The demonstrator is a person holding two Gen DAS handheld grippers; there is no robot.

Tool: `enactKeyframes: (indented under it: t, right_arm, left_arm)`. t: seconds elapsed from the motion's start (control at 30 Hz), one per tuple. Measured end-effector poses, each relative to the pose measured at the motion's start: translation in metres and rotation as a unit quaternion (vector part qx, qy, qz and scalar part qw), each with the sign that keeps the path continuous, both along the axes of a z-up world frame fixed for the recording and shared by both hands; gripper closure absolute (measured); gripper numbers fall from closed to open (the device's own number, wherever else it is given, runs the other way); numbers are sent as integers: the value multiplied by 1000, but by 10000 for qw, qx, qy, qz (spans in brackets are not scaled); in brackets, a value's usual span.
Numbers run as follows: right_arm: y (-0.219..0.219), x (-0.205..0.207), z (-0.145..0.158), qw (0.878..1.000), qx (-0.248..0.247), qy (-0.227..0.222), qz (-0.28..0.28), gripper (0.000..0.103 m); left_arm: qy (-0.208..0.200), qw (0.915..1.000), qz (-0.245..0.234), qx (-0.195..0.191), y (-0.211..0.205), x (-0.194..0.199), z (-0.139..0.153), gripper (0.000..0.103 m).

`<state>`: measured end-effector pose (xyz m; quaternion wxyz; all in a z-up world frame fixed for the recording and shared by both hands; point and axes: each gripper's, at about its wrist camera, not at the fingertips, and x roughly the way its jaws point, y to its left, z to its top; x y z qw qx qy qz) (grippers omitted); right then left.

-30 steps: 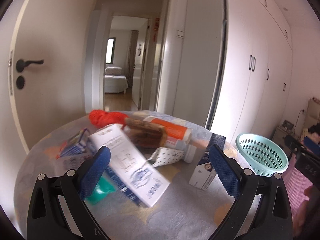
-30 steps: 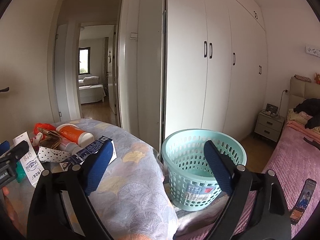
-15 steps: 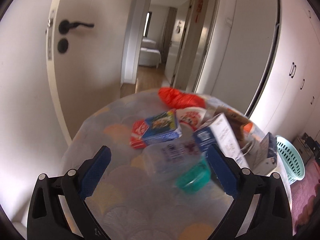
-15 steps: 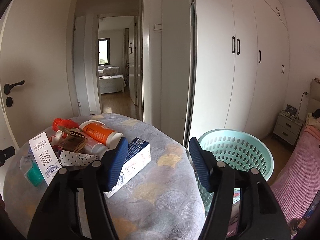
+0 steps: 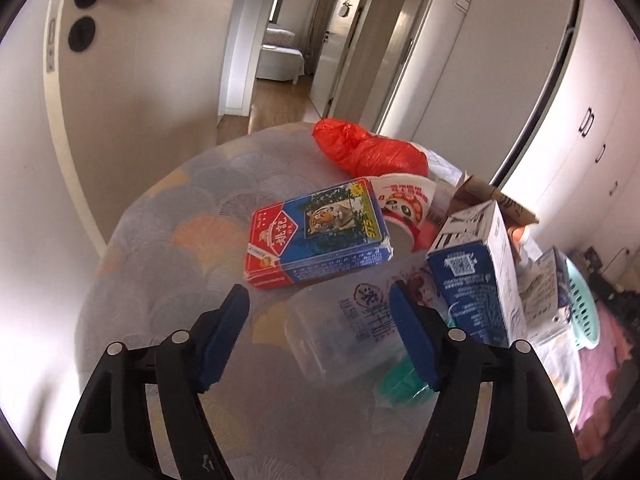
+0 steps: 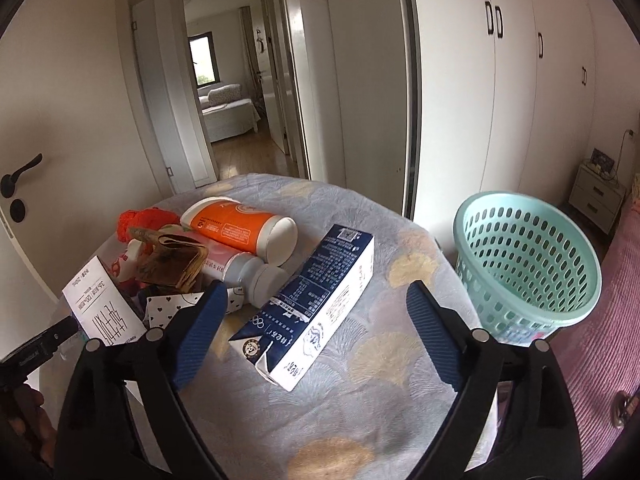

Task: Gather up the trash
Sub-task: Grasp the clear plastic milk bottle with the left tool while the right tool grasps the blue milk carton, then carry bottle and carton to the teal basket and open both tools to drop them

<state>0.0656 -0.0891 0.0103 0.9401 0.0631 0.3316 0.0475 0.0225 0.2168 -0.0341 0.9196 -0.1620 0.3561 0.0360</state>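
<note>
Trash lies on a round table with a patterned cloth (image 5: pixel 160 248). My left gripper (image 5: pixel 320 332) hangs low over a clear plastic bottle (image 5: pixel 344 328) with a green cap (image 5: pixel 404 384). Its jaws are closing around the bottle, and the left pad stands clear of it. My right gripper (image 6: pixel 316 332) straddles a lying blue-and-white carton (image 6: pixel 316 304); its jaws are opening and the pads do not touch it. A mint basket (image 6: pixel 528 264) stands just right of the table.
A red-and-blue tiger box (image 5: pixel 316 236), a panda paper cup (image 5: pixel 404 204), a red bag (image 5: pixel 368 148) and an upright carton (image 5: pixel 476 276) crowd the left gripper. An orange bottle (image 6: pixel 236 224), a grey-capped bottle (image 6: pixel 244 272) and brown paper (image 6: pixel 172 260) lie behind the right one. A pink bed (image 6: pixel 608 320) is on the right.
The left gripper swung left, sank toward the clear bottle and narrowed its jaws. The right gripper swung left from the basket to the lying carton; its jaws narrowed, then widened again.
</note>
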Motion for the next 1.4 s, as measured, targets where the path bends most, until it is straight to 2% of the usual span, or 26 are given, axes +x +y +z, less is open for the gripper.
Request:
enactKeyframes:
  t: [0.13,0.23,0.27,0.37,0.47,0.6,0.67,0.73,0.87,1.0,1.13,1.33,1.4]
  right_arm:
    - [17,15,-12,9992,-293,236,-104,16]
    - [18,22,-21,9984,-300,451,-166,18]
    - [16,23,-23,9982,-307,490,-173,28]
    - [10,21,-27,9985,-118,539,-45,47]
    - [8,16,-25,9986,-173,490,-32,58]
    - [2,7,-23,9987,-133,492,97,64]
    - [-2,1,-21,9985,-216,486,156,68]
    - [-7,-1,-20,9981,-227,523,236,69]
    - [-19,-6,-18,9978,-221,575,253,69]
    - [-26,-7,-19,9976,-160,609,281,69]
    - [-27,-8,-19,9977,-150,601,277,68]
    - [-24,-6,-22,9974,-212,631,257,67]
    - [-24,-4,-27,9967,-157,744,280,62]
  left_arm:
    - [4,9997,-224,-35,-7,3,-1,37]
    - [30,9993,-367,53,-13,0,0,38]
    - [47,9990,-424,114,-16,-3,0,38]
    - [108,9984,-533,160,-24,-10,-2,38]
    - [177,9975,-654,200,-33,-15,-2,40]
    - [306,9946,-958,266,-51,-30,-3,40]
    - [315,9914,-1262,168,-61,-39,1,40]
    - [218,9895,-1422,127,-65,-47,7,39]
    - [68,9920,-1210,346,-59,-49,18,38]
    - [622,9875,-1279,684,-56,-23,8,38]
    - [920,9835,-1393,697,-58,3,-1,38]
    - [1044,9800,-1427,918,-67,33,-8,38]
    - [1058,9787,-1431,1021,-70,38,-8,38]
